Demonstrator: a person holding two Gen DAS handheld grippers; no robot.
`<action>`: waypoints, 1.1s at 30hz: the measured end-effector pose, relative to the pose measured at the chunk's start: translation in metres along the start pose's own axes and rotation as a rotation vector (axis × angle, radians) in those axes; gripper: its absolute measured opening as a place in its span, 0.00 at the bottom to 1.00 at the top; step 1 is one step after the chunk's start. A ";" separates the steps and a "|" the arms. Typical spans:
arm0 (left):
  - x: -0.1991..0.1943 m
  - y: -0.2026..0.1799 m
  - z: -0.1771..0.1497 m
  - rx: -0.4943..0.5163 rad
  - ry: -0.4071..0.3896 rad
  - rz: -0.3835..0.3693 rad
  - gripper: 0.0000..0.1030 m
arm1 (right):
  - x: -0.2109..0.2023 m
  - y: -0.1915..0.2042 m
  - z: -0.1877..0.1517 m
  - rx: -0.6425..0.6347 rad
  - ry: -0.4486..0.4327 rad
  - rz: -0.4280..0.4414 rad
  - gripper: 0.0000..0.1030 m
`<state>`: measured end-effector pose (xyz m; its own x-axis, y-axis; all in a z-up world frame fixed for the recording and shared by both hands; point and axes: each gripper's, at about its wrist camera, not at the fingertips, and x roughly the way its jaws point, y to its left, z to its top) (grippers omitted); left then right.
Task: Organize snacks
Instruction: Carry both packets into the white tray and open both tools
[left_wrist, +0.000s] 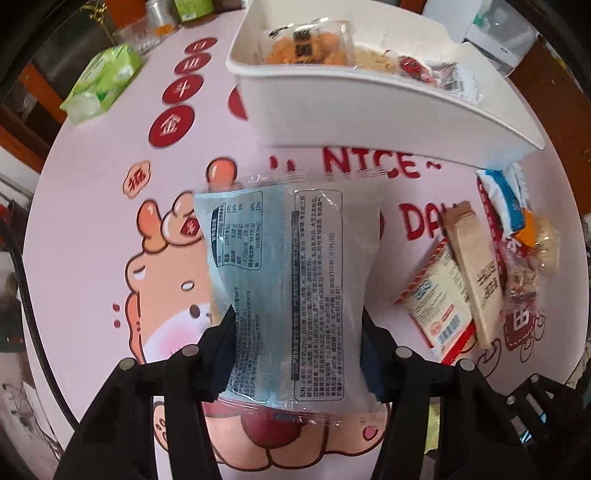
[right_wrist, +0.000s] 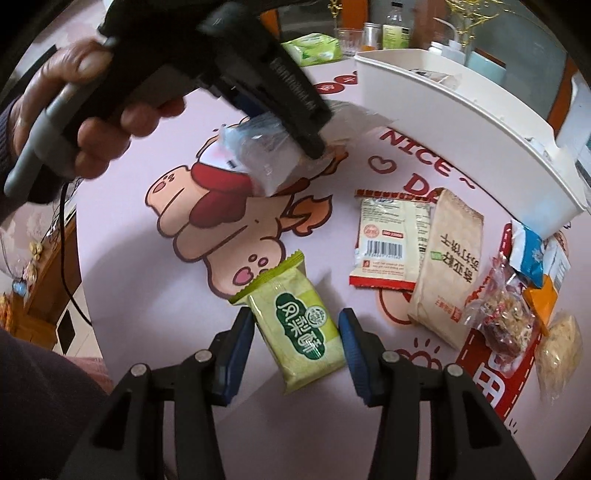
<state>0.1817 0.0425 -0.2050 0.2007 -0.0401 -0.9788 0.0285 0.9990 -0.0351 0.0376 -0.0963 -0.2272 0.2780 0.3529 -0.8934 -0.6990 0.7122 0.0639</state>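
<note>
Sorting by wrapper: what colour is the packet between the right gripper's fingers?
Light green flat snack packet, white lettering on a dark green label; clearest in the right wrist view.

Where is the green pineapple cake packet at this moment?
In the right wrist view, the green packet lies on the pink table between the open right gripper's fingers, left of the red-edged packet.

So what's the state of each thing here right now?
left gripper: shut on the pale blue packet
pale blue packet: held up off the table
right gripper: open, either side of the green packet
green packet: lying flat, sealed
white bin: open, partly filled with snacks
</note>
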 end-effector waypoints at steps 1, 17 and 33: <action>0.000 0.001 -0.003 -0.007 -0.007 -0.010 0.53 | -0.001 0.000 0.000 0.008 -0.002 -0.002 0.46; -0.122 -0.005 -0.008 0.017 -0.260 -0.115 0.50 | -0.073 -0.029 0.042 0.145 -0.139 -0.100 0.46; -0.250 -0.051 0.086 0.185 -0.594 -0.074 0.51 | -0.194 -0.155 0.177 0.444 -0.356 -0.338 0.46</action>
<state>0.2144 -0.0002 0.0593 0.7006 -0.1666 -0.6938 0.2211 0.9752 -0.0109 0.2083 -0.1674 0.0151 0.6889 0.1906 -0.6994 -0.2177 0.9747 0.0511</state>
